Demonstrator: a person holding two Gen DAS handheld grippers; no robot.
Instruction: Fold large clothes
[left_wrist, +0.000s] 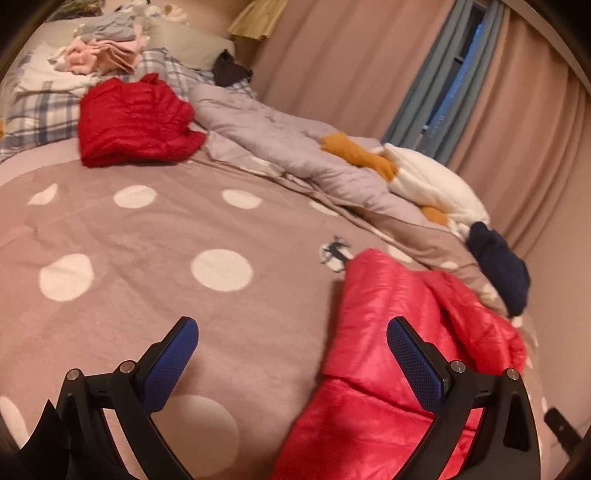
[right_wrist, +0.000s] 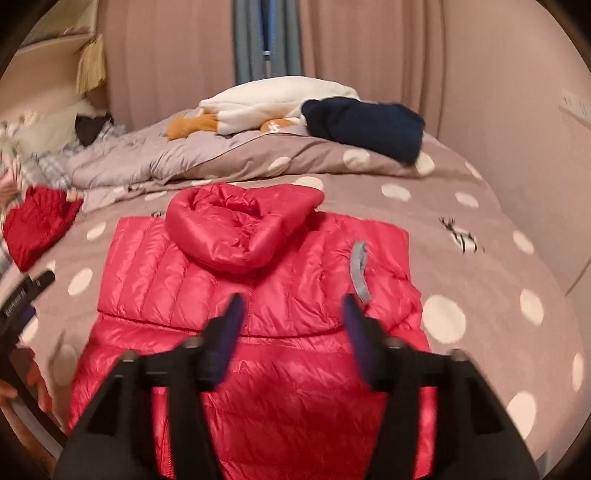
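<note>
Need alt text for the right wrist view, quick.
A pink puffer jacket lies spread on a dotted bedspread, hood folded onto it. The open right gripper hovers above it, holding nothing. Behind: a navy garment and a folded red jacket.

White lettering runs along the left gripper body in the right wrist view, too blurred to read.

Open bedspread lies left of the pink jacket, as far as the red jacket. Behind the pink jacket, the rumpled duvet, plush toy and navy garment block the far side. Bare bedspread also runs along its right edge.
</note>
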